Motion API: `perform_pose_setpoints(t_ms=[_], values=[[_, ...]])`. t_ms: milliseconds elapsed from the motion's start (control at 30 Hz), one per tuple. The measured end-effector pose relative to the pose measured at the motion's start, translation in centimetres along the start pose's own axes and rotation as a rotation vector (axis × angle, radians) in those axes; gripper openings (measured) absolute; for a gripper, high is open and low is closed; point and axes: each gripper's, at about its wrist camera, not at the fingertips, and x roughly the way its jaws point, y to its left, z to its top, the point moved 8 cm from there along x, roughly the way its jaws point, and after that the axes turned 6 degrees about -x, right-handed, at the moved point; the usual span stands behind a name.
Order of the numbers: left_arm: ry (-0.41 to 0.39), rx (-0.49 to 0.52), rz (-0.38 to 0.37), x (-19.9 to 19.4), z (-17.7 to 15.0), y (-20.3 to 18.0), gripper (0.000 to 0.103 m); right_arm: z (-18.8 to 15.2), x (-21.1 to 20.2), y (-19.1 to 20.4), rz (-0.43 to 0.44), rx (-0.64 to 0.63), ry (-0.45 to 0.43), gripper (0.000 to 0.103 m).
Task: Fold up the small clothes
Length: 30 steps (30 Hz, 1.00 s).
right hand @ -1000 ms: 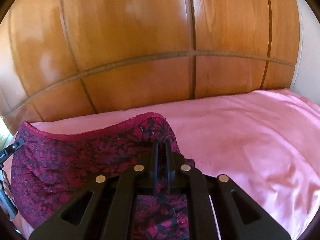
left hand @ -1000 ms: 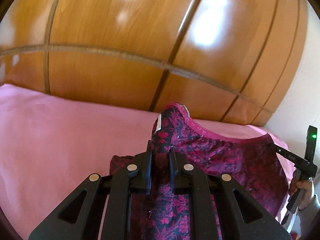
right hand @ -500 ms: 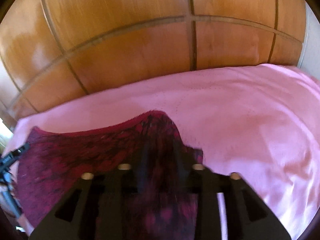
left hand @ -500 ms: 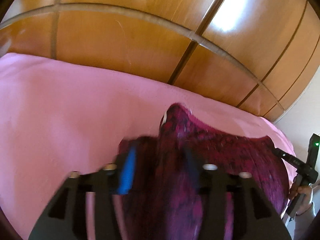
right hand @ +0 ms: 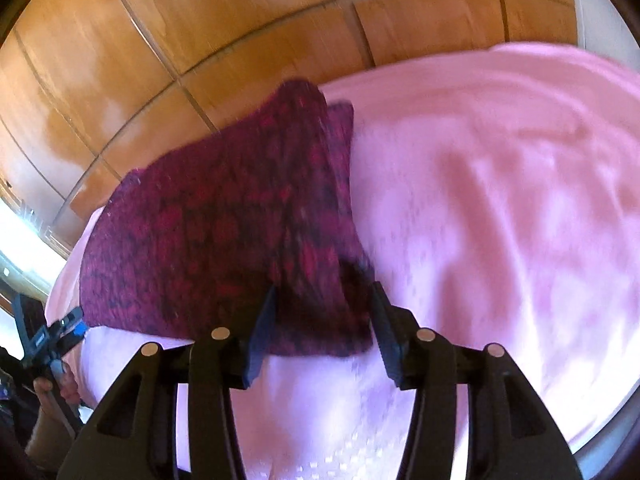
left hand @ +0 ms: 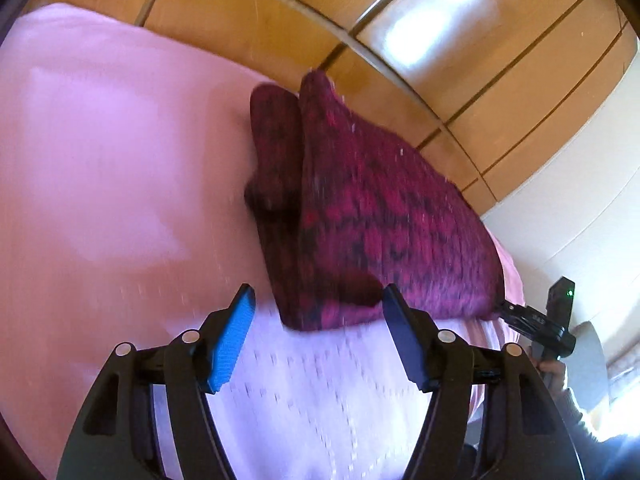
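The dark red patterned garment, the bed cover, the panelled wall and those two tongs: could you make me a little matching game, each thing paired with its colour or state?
Things:
1. garment
2. bed cover
3. panelled wall
4. left tongs

Descriptions:
A. glossy orange-brown wood
B. plain pink, spread underneath
C. open, a blue pad on one finger, nothing between the fingers
D. dark red and black pattern, lying on the bed

Pairs: 1-D, 2-B, 3-A, 4-C

Both the left tongs and the right tongs have just been opening; the garment's near edge lies between the right fingers, unpressed.
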Motion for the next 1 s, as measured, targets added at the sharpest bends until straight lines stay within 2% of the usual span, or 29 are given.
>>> perform_pose_setpoints(t_ms=[67, 133, 300, 433, 567, 600, 667, 700, 733, 800, 833, 900, 1000], values=[[0.012, 0.006, -0.028, 0.5, -0.1, -0.8, 0.045, 0.2, 0.4, -0.3, -0.025, -0.003, -0.004, 0.024], [0.016, 0.016, -0.020, 0.9, 0.2, -1.1, 0.024, 0.6, -0.4, 0.0, -0.033, -0.005, -0.022, 0.015], [-0.004, 0.011, -0.049, -0.9, 0.9, -1.6, 0.016, 1.2, -4.3, 1.1, 0.025, -0.012, -0.083, 0.012], [0.006, -0.006, -0.088, -2.5, 0.0, -1.9, 0.016, 0.0, -6.9, 1.5, 0.065, -0.008, -0.083, 0.012], [0.049, -0.014, -0.097, -3.8, -2.7, -2.6, 0.016, -2.4, -8.6, 0.6, 0.064, 0.018, -0.054, 0.012], [0.067, -0.016, -0.088, -3.8, -3.4, -2.7, 0.016, -3.3, -8.5, 0.1, 0.057, 0.031, -0.034, 0.012], [0.088, 0.024, -0.018, -3.8, -4.7, -3.0, 0.017, -4.7, -7.9, -0.4, 0.043, 0.024, 0.006, 0.013], [0.082, 0.025, -0.015, -4.0, -4.6, -3.1, 0.020, -4.5, -7.6, -0.6, 0.043, 0.022, 0.010, 0.014], [0.060, 0.008, -0.024, -4.5, -4.2, -3.1, 0.023, -4.5, -7.2, -0.8, 0.062, 0.027, 0.020, 0.018], [0.008, -0.036, -0.088, -5.8, -2.7, -3.3, 0.029, -3.9, -7.3, -1.0, 0.051, 0.040, -0.002, 0.031], [-0.019, -0.039, -0.096, -6.2, -1.9, -3.4, 0.037, -3.5, -7.3, -0.9, 0.052, 0.045, -0.016, 0.042], [-0.039, -0.030, -0.103, -6.1, -0.8, -3.8, 0.045, -2.3, -7.4, -0.6, 0.045, 0.040, -0.050, 0.047], [-0.020, 0.002, -0.109, -4.2, 0.3, -4.9, 0.045, -0.7, -6.3, -0.2, 0.049, 0.041, -0.072, 0.054]])
